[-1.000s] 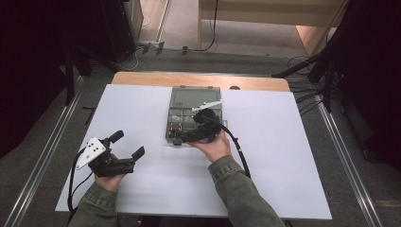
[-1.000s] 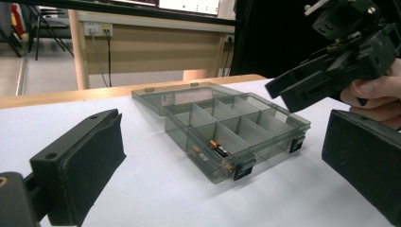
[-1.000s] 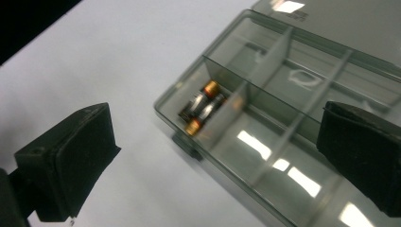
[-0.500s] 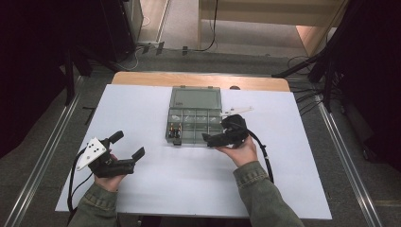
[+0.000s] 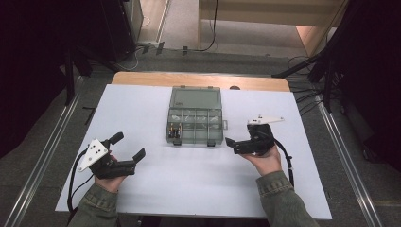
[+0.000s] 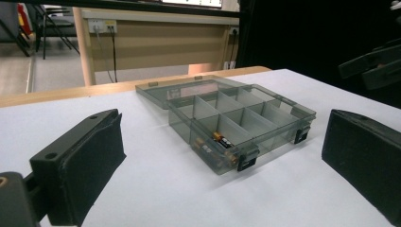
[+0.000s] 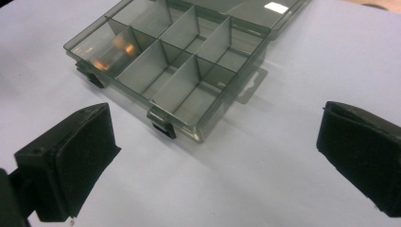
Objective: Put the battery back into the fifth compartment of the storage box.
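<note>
I count one clear box on my desk. It has eight little spaces inside. I see two batteries in one corner space. I have two hand-held grippers, left hand-held gripper and right hand-held gripper.

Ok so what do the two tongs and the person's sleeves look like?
Both tongs are black with two broad, flat, padded jaws. The left tongs and right tongs each carry a pale three-cornered plate on top and trail a black cable. The sleeves are olive green with ribbed cuffs.
</note>
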Tool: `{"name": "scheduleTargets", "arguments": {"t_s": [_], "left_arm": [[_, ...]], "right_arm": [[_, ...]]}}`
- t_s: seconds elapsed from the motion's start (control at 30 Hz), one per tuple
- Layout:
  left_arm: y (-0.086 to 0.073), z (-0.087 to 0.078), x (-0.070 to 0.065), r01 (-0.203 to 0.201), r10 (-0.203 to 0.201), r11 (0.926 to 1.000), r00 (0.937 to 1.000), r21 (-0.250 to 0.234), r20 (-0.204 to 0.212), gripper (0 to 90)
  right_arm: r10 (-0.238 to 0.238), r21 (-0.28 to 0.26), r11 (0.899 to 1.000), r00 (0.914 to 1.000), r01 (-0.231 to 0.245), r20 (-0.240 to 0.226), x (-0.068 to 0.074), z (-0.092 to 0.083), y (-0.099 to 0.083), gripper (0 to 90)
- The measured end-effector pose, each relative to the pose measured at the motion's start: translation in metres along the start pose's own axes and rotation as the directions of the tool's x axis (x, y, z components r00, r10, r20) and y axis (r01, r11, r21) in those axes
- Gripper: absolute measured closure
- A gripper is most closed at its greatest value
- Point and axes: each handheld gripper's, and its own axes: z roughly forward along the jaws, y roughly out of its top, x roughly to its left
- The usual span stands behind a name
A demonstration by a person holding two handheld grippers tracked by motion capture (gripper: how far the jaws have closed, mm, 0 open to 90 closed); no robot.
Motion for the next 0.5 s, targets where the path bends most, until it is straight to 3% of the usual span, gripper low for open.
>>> {"name": "scheduleTargets", "arguments": {"t_s": [0.3, 0.5], "left_arm": [[-0.001, 0.002, -0.001, -0.005, 0.005, 0.9999, 1.0, 0.01, -0.007, 0.0], [-0.002, 0.002, 0.0, -0.002, 0.002, 0.9999, 0.9999, 0.01, -0.016, 0.0]], "right_arm": [[0.007, -0.104, 0.995, 0.9999, -0.008, -0.013, -0.019, -0.023, -0.029, 0.0], [0.02, -0.148, 0.989, 0.9997, -0.018, 0.012, -0.033, -0.035, -0.052, 0.0]]}}
